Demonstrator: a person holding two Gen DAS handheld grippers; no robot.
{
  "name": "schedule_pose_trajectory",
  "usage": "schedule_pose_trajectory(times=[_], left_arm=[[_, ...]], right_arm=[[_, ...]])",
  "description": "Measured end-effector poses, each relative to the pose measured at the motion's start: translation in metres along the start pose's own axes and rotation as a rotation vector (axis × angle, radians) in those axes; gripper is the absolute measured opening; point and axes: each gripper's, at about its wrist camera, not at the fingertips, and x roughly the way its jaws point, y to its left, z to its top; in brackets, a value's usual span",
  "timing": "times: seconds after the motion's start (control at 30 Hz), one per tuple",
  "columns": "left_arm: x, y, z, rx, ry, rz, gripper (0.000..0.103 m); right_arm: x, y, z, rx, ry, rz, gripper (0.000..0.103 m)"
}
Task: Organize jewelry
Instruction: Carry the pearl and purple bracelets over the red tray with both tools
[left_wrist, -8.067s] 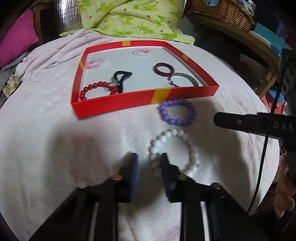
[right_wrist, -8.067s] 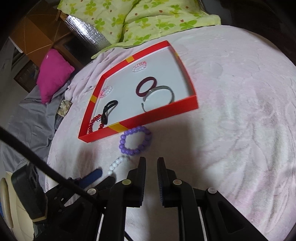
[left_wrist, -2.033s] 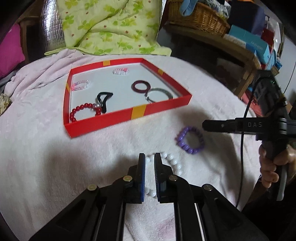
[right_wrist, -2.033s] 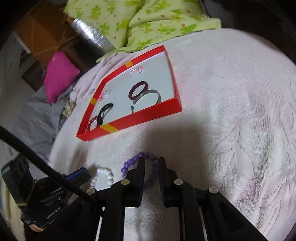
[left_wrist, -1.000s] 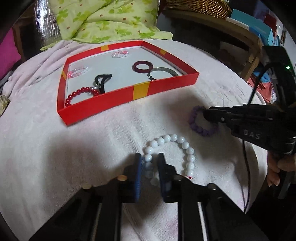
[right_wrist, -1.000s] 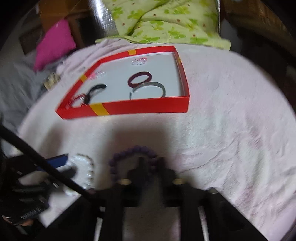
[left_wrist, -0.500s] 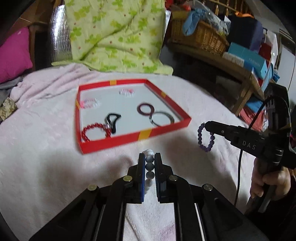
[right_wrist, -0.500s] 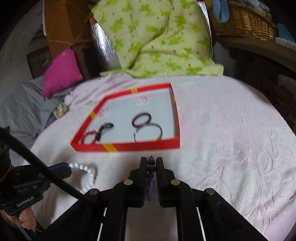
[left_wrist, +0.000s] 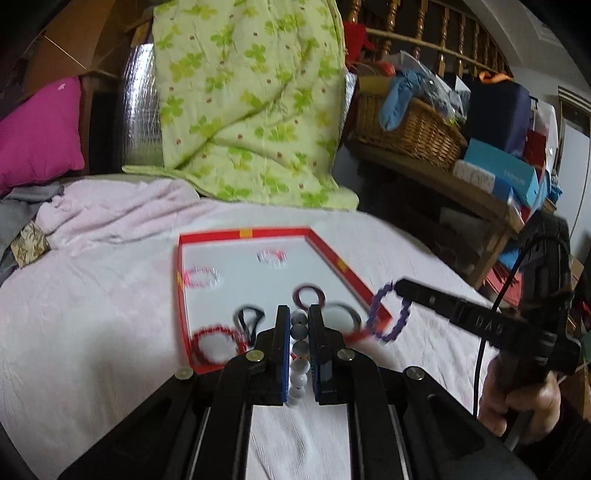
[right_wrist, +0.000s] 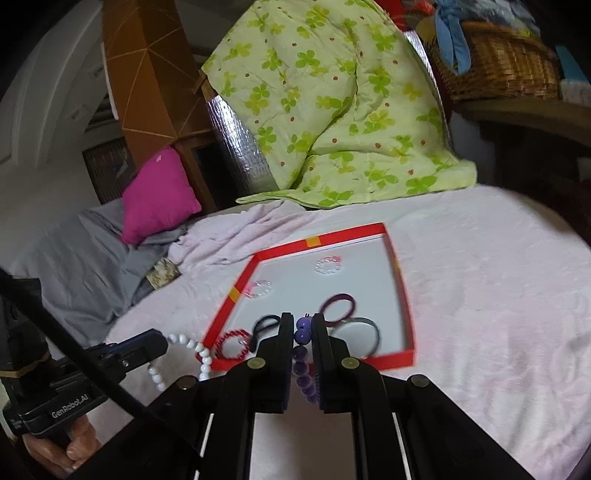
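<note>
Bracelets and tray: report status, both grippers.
Left gripper shut on white bracelet. Right gripper shut on purple bracelet. Both held near red tray. Nothing in the way.

Both bracelets are now off the pink bed cover (left_wrist: 92, 332), where they lay two seconds ago. The white bead bracelet (left_wrist: 299, 354) hangs pinched in the left tongs (left_wrist: 295, 325), and the purple bead bracelet (right_wrist: 304, 354) in the right tongs (right_wrist: 303, 332), both raised before the red tray (right_wrist: 400, 284) at mid-frame.
</note>
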Motion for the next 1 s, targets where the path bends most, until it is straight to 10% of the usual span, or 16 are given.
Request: schedule_pose_trajectory(times=[0.57,1.0], left_arm=[[0.092,0.012,0.028,-0.178,0.069,-0.163,0.01],[0.135,0.012,0.001,-0.118,0.205,-0.033,0.01]], right_arm=[[0.105,-0.052,0.061,0.189,0.065,-0.038,0.011],[0.17,-0.054,0.082,0.237,0.13,-0.042,0.011]])
